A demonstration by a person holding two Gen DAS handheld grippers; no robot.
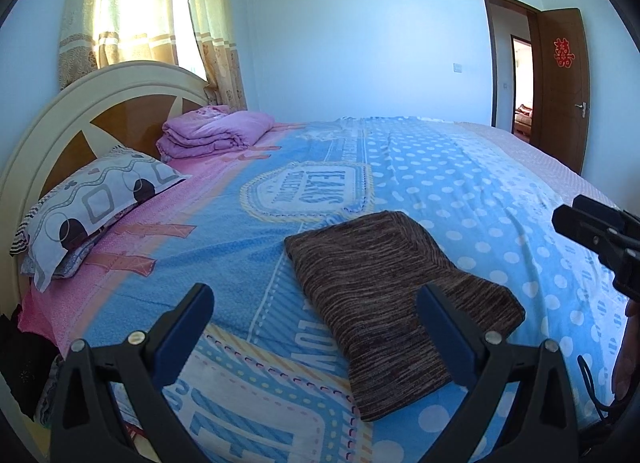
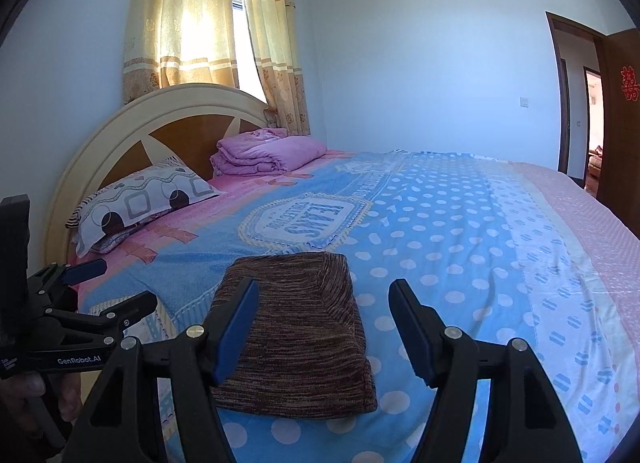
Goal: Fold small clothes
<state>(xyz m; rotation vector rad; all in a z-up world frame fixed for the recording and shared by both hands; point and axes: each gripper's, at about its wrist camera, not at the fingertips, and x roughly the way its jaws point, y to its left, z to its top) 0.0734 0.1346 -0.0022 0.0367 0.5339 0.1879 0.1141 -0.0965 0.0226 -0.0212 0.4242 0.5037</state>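
The folded brown knit cloth (image 1: 394, 295) (image 2: 296, 339) is laid flat on the bed (image 1: 460, 191) (image 2: 460, 223). The left gripper (image 1: 316, 311) and right gripper (image 2: 324, 311) are held wide apart above it, grasping nothing.

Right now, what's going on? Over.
Left tool open, empty. Right tool open, empty. Brown garment folded flat on bedspread. Nothing in the way.

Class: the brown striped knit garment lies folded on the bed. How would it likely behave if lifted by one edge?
The brown knit garment would probably droop and unfold: it is soft fabric in loose layers. It looks light for its size, sitting on the bedspread without denting it. The textured knit probably grips rather than slips.
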